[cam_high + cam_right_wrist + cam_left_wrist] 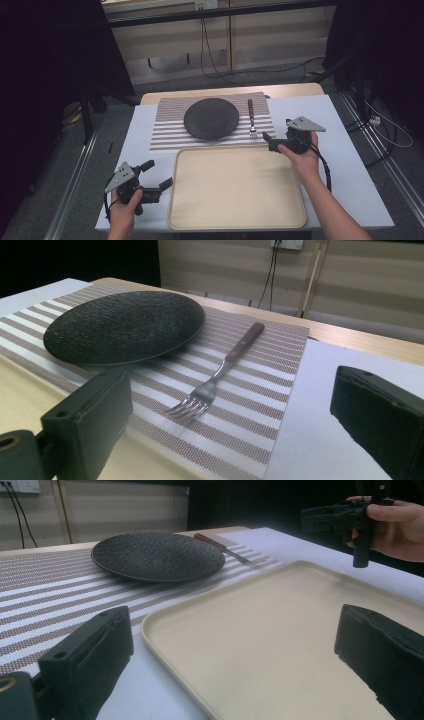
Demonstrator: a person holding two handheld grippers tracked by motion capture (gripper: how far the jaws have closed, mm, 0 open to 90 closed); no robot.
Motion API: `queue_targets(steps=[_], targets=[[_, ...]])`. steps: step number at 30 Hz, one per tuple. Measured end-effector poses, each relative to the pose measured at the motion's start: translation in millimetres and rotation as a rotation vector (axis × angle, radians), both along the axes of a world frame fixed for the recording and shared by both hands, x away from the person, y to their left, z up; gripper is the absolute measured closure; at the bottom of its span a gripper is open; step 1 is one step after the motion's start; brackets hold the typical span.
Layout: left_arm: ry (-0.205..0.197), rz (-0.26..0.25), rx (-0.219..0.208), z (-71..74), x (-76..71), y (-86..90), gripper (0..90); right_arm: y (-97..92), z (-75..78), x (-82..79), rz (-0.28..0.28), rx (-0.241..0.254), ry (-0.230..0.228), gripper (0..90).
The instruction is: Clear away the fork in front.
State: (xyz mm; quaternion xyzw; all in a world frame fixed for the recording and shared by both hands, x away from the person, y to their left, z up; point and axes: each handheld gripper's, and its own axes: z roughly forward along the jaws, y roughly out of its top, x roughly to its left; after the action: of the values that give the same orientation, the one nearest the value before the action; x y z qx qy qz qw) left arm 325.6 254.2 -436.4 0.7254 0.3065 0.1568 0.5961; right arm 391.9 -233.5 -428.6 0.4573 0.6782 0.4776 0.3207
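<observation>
Fork (215, 377) lay on the striped mat (260, 410) beside the black plate (122, 325), tines clear in the right gripper view. Both the left gripper (155, 177) and right gripper (270, 140) hung wide apart, empty, flanking the tray (235, 220).

White-covered table (345, 165), striped placemat (167, 131), beige tray (235, 185)
</observation>
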Motion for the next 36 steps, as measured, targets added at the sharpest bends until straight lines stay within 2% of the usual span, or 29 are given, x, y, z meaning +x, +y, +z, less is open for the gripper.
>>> queue_targets(steps=[13,15,21,27,36], targets=[[0.000,-0.006,0.000,-0.2,1.2,-0.1,2.5,10.9,4.0,29.5,-0.009,-0.014,0.017,3.1],[0.001,-0.006,0.002,-0.2,1.3,0.1,2.5,11.5,3.8,33.2,-0.007,-0.003,0.023,3.1],[0.005,-0.002,-0.002,-0.2,1.2,0.1,2.5,13.8,3.2,44.5,-0.013,-0.024,0.039,2.9],[0.008,-0.008,0.004,-0.6,1.3,-0.4,2.5,14.4,5.0,60.2,-0.013,-0.014,0.055,3.1],[0.008,-0.007,0.010,-0.5,1.5,-0.2,2.5,15.6,4.3,75.1,-0.012,-0.006,0.078,2.9]])
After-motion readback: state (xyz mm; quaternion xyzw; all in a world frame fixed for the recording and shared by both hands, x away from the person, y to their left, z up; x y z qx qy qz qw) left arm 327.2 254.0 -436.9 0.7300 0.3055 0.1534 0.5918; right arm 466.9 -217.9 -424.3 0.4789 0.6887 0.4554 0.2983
